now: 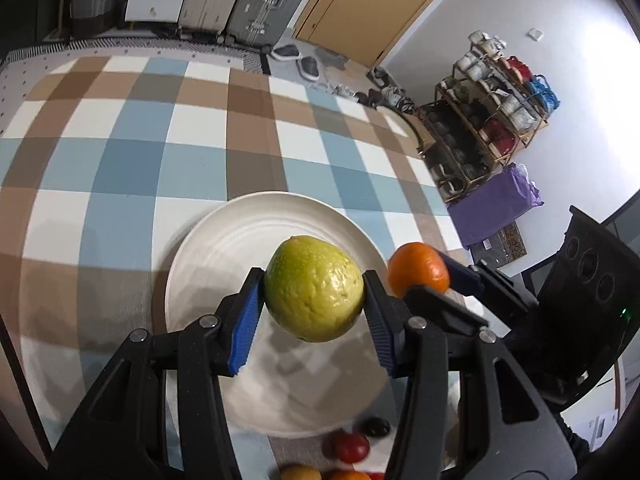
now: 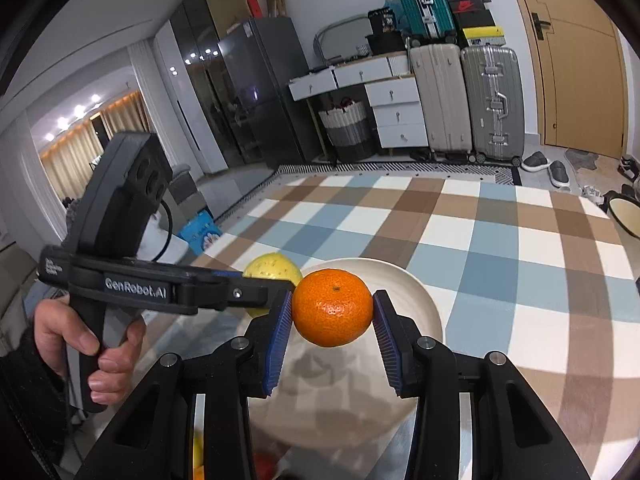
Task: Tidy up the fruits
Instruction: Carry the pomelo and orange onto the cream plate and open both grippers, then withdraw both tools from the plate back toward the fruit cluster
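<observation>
My left gripper (image 1: 314, 302) is shut on a green-yellow guava (image 1: 314, 294) and holds it above a white plate (image 1: 224, 240). My right gripper (image 2: 332, 308) is shut on an orange mandarin (image 2: 332, 306) and holds it over the same plate (image 2: 416, 292), just right of the guava (image 2: 272, 268). The mandarin (image 1: 418, 268) and the right gripper's blue pads (image 1: 460, 270) show in the left wrist view beside the plate's right rim. The plate holds no fruit.
Loose fruits lie near the plate's front edge: a red one (image 1: 351, 446), a dark one (image 1: 376, 426), a yellow one (image 1: 300, 473). The table has a blue, brown and white checked cloth (image 1: 132, 168). A cream bowl (image 2: 626, 212) stands at the far right.
</observation>
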Demonstrator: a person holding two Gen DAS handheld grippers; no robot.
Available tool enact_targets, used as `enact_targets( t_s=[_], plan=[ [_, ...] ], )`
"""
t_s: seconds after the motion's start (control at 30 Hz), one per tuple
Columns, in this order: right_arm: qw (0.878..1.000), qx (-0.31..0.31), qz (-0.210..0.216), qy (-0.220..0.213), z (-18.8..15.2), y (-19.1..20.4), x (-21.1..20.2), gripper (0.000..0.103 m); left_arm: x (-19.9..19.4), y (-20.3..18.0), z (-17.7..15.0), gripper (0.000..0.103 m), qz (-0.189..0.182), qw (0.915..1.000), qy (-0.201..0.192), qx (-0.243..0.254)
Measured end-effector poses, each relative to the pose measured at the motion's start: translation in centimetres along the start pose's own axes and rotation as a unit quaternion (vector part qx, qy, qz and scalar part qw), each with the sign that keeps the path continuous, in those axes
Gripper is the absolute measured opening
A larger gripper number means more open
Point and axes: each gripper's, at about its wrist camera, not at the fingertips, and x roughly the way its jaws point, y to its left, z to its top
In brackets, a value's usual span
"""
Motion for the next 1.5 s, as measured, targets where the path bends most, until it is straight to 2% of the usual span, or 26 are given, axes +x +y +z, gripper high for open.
enact_targets(
  t_s=[0.3,0.7,0.77,0.8,0.87,0.93,0.97,1.2,1.37,1.5],
  plan=[
    [0.999,0.012,-0.001,0.044,0.1,-2.2,4.8,0.041,5.2,1.9,2.5,0.046,0.022,0.9994,0.026,-0.013],
    [0.996,0.053,-0.006,0.069,0.0,-4.2,7.4,0.042,7.4,2.1,3.8,0.046,0.020,0.9984,0.041,-0.033],
    [0.996,0.061,-0.007,0.065,-0.1,-4.5,7.4,0.049,7.4,1.8,3.9,0.047,0.018,0.9985,0.043,-0.028],
    [0.996,0.062,-0.006,0.057,-0.1,-4.6,7.1,0.051,7.2,1.5,4.0,0.050,0.015,0.9988,0.039,-0.024],
    [0.998,0.058,-0.011,0.038,-0.2,-4.5,6.3,0.058,6.7,1.0,3.9,0.057,0.020,0.9991,0.033,-0.017],
    [0.998,0.055,-0.016,0.021,-0.1,-4.4,5.4,0.070,6.0,0.6,3.7,0.059,0.031,0.9992,0.024,-0.011],
    [0.998,0.054,-0.018,0.013,-0.2,-4.3,4.9,0.071,5.5,0.4,3.6,0.059,0.034,0.9992,0.022,-0.009],
    [0.999,0.035,-0.024,-0.029,-0.4,-2.2,-0.3,0.072,0.5,-1.6,1.4,0.059,0.057,0.9983,-0.010,0.011],
    [0.997,0.007,-0.033,-0.065,-1.4,0.3,-4.7,0.080,-4.6,-4.1,-2.0,0.059,0.089,0.9929,-0.058,0.052],
    [0.996,-0.006,-0.038,-0.081,-2.1,2.4,-7.7,0.080,-8.6,-6.0,-5.4,0.059,0.099,0.9893,-0.092,0.056]
  ],
)
